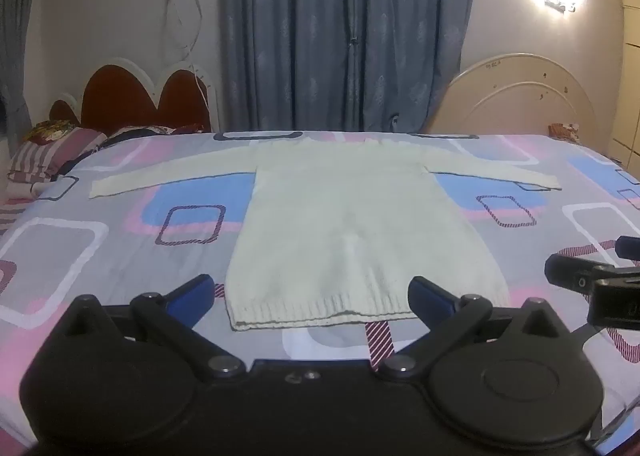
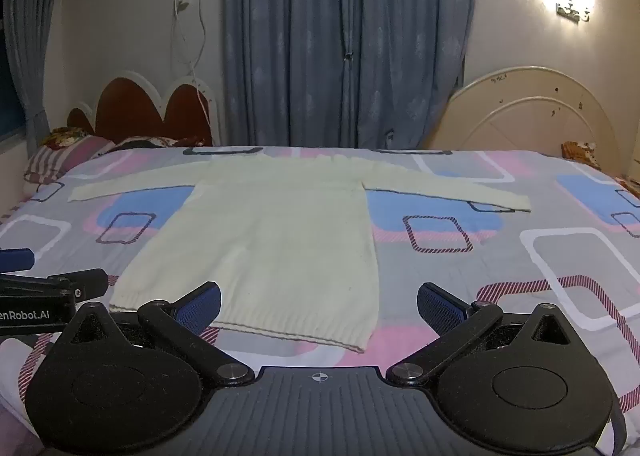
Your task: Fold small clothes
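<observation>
A cream knitted sweater point(image 1: 352, 224) lies flat on the bed, both sleeves spread out to the sides and its ribbed hem nearest me. It also shows in the right wrist view point(image 2: 276, 240). My left gripper point(image 1: 312, 296) is open and empty, just above the hem at its middle. My right gripper point(image 2: 319, 306) is open and empty, in front of the hem's right corner. The right gripper's fingers point(image 1: 580, 276) show at the right edge of the left wrist view. The left gripper's fingers point(image 2: 80, 284) show at the left edge of the right wrist view.
The bed sheet point(image 1: 120, 240) is grey with pink, blue and white squares. Pillows point(image 1: 52, 156) lie at the far left by a red headboard point(image 1: 140, 96). A cream headboard point(image 1: 520, 96) leans at the far right. Blue curtains point(image 1: 348, 32) hang behind.
</observation>
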Demonstrator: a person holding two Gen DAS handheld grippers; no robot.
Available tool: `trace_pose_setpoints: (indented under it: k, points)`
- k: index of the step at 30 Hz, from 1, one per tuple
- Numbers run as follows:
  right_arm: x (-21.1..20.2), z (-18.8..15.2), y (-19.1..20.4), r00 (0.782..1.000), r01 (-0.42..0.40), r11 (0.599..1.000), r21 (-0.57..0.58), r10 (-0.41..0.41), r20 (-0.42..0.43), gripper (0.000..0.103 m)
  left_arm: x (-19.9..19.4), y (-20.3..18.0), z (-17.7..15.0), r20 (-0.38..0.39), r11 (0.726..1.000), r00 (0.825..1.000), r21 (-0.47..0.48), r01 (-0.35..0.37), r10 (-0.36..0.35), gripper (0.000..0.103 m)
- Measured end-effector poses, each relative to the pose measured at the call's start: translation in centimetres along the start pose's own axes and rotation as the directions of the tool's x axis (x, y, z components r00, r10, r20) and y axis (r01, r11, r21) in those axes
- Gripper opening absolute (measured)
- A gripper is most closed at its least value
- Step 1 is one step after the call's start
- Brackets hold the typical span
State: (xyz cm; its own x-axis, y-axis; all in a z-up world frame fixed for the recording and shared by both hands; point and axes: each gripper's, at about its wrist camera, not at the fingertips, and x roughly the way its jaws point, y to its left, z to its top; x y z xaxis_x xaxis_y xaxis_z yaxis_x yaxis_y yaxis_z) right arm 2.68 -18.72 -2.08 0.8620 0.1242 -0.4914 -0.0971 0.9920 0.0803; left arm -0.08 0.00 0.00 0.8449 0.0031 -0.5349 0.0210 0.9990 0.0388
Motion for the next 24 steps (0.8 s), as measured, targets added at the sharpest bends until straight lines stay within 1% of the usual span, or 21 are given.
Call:
trace_pose_setpoints:
  k: [2, 17, 19, 24]
  points:
    - [0.09, 0.01, 0.06, 1.0, 0.0, 1.0, -0.004, 0.0, -0.01, 0.103, 0.43, 0.2, -0.25, -0.001, 1.0, 1.0, 0.001, -0.003, 0.003, 0.103]
    - [0.31, 0.08, -0.11, 1.0, -0.001, 1.0, 0.004, 0.001, -0.004, 0.103, 0.6, 0.07, -0.68, -0.003, 1.0, 1.0, 0.0, -0.002, 0.002, 0.103]
    - [0.71, -0.3, -0.06, 1.0, -0.002, 1.0, 0.003, 0.002, -0.003, 0.103, 0.56, 0.12, -0.77, 0.0, 1.0, 1.0, -0.002, -0.001, 0.001, 0.103]
    - [0.47, -0.15, -0.13, 1.0, -0.005, 1.0, -0.001, 0.005, 0.001, 0.103, 0.57, -0.06, -0.36, 0.002, 1.0, 1.0, 0.0, 0.002, -0.002, 0.103]
